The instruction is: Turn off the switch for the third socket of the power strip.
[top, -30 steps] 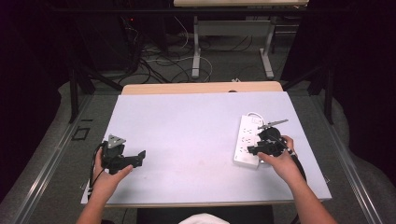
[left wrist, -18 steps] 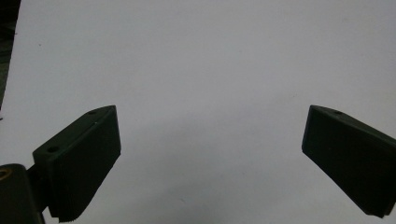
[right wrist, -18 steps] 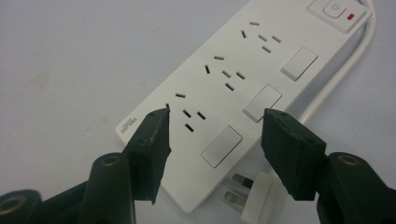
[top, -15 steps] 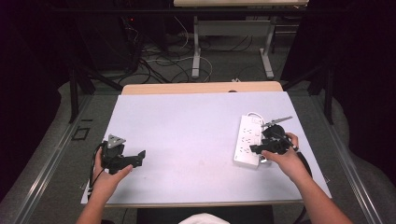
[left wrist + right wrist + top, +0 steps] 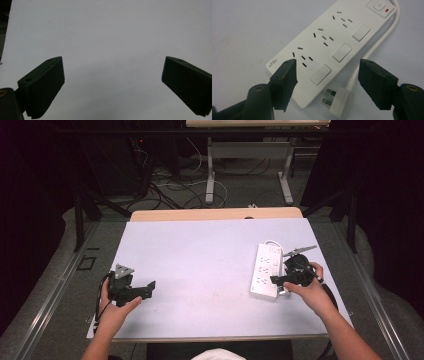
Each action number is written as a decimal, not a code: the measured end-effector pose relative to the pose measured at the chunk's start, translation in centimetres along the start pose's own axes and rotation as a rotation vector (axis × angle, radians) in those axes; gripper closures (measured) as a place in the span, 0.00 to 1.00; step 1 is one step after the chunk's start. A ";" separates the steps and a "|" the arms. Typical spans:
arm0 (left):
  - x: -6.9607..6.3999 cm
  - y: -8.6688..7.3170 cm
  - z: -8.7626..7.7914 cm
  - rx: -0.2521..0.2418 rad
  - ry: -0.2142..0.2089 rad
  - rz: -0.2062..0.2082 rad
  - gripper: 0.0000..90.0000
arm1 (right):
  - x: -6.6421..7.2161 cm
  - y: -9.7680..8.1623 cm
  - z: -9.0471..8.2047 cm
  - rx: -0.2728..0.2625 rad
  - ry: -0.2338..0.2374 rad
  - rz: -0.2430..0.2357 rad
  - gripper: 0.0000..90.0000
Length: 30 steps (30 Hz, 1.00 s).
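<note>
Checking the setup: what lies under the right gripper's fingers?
Under the right gripper lie the power strip's near end and its white plug, prongs showing. The cord's far run is hidden behind the strip.

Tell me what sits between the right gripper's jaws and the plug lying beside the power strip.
Nothing visible blocks it. The right gripper, its jaws just opened and holding nothing, hovers over the near end of the power strip. The white plug lies on the table just below the jaw gap, beside the strip's corner, its prongs pointing toward the strip.

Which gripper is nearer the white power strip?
Right. The right gripper hangs over the near end of the power strip; the left gripper rests far across the table.
</note>
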State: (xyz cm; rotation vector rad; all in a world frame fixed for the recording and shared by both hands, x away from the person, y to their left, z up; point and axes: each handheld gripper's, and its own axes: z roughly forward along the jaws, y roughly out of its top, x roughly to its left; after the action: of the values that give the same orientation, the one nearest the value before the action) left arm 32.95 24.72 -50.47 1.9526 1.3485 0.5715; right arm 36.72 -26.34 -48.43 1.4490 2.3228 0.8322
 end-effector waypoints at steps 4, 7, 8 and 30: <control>0.0 0.0 0.0 -0.001 0.000 0.002 0.05 | -0.3 -0.2 -0.3 -0.007 0.010 0.016 0.27; 0.0 0.0 0.1 -0.008 0.003 0.000 0.05 | -0.5 -0.3 -0.5 -0.014 0.007 0.029 0.25; 0.0 0.0 0.1 -0.010 0.005 -0.002 0.05 | -0.7 -0.4 -0.5 -0.019 0.006 0.026 0.24; 0.0 0.0 0.2 -0.026 0.007 -0.015 0.05 | -3.6 -2.5 -1.3 -0.066 -0.084 0.105 0.17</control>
State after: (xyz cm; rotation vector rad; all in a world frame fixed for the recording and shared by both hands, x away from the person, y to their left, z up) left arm 33.03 24.68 -50.60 1.9201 1.3528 0.5865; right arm 35.91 -30.72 -49.16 1.5585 2.1537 0.8497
